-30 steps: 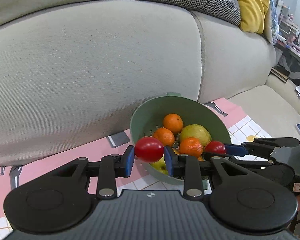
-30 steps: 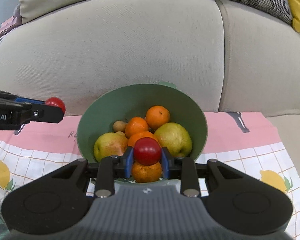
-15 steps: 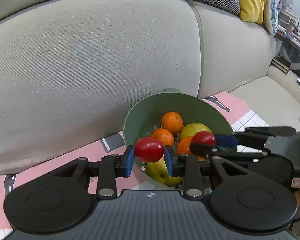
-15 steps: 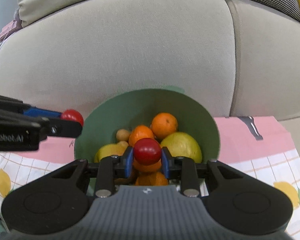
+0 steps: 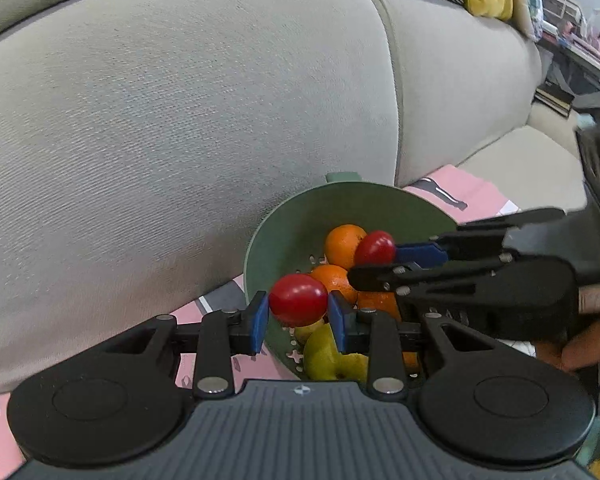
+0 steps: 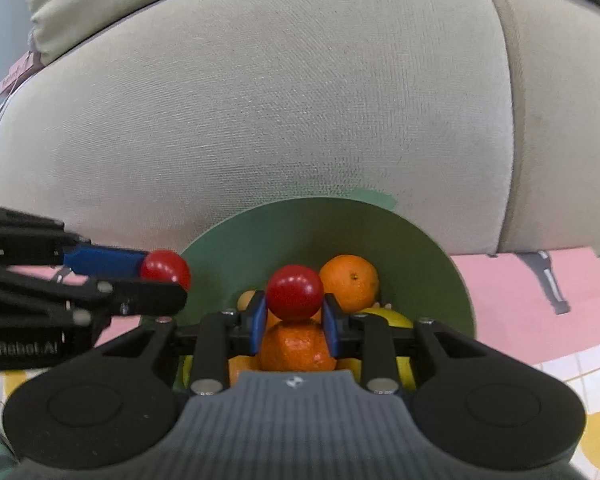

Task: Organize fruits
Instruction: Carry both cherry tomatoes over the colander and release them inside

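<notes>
Carrying one cherry tomato in each gripper toward the green colander [image 5: 284,232], the person is at the delivery step of sorting the fruit. The colander stands on a pink-and-checked cloth [image 6: 508,280] against the foot of a beige sofa [image 5: 180,120], and already holds several mandarins [image 6: 350,280] and yellow-green pears [image 5: 332,356].

Left gripper [image 5: 298,318]: blue pads clamped on the left cherry tomato [image 5: 298,300], which sits over the colander's near rim at about 8 o'clock of the bowl, so it appears barely inside.

Right gripper [image 6: 294,320]: jaws drawn close together on the right cherry tomato [image 6: 295,292], poised above the heaped fruit near the bowl's centre, directly over a mandarin.

In the left wrist view the right gripper enters from 3 o'clock; in the right wrist view the left gripper enters from 9 o'clock.

The next move probably calls for lowering each tomato into a gap among the fruit and parting the pads gently, since a round tomato released onto the heap could roll out.
</notes>
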Available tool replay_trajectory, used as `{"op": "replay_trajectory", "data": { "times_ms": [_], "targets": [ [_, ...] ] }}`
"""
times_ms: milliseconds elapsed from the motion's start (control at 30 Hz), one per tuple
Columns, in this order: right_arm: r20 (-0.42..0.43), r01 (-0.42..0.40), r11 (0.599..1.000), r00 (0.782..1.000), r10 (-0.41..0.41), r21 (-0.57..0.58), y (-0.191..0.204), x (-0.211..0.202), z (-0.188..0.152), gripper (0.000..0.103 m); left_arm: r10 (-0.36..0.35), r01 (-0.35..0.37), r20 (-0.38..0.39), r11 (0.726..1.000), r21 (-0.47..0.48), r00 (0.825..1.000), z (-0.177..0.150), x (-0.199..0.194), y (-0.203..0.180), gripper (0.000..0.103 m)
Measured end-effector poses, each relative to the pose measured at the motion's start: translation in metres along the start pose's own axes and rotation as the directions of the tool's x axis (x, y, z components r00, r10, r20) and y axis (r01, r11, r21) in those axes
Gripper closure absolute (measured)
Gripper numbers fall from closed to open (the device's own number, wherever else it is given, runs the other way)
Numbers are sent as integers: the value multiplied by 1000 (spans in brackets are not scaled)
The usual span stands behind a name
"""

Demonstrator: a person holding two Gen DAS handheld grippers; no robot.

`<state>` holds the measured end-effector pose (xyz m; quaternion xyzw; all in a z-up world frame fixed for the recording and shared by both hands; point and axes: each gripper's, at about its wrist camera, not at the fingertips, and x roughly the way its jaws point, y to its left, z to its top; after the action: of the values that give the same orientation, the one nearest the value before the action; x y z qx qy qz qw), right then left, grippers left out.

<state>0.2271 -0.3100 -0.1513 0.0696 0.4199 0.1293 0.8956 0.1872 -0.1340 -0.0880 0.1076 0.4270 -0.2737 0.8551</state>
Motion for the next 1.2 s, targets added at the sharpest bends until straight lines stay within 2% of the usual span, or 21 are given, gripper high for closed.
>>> {"op": "replay_trajectory", "data": {
  "times_ms": [267,633,1000,1133,1200],
  "targets": [
    [-63,-6,999,998,8,33,-13,17,13,77,-14,15,-36,999,40,999,8,19,-2,67],
    [-116,11,997,993,-2,76,-10,16,16,77,-6,13,-85,997,79,996,12,38,-7,67],
    [-103,24,998,995,-17,65,-12,13,20,73,15,-1,-116,992,125,993,12,59,-16,67],
    [-79,25,997,997,-18,78,-9,2,18,63,6,11,-130,991,131,992,15,64,-16,67],
    [-76,12,997,997,-6,81,-7,0,17,62,7,12,-136,991,135,991,15,65,-17,66]
  ]
}}
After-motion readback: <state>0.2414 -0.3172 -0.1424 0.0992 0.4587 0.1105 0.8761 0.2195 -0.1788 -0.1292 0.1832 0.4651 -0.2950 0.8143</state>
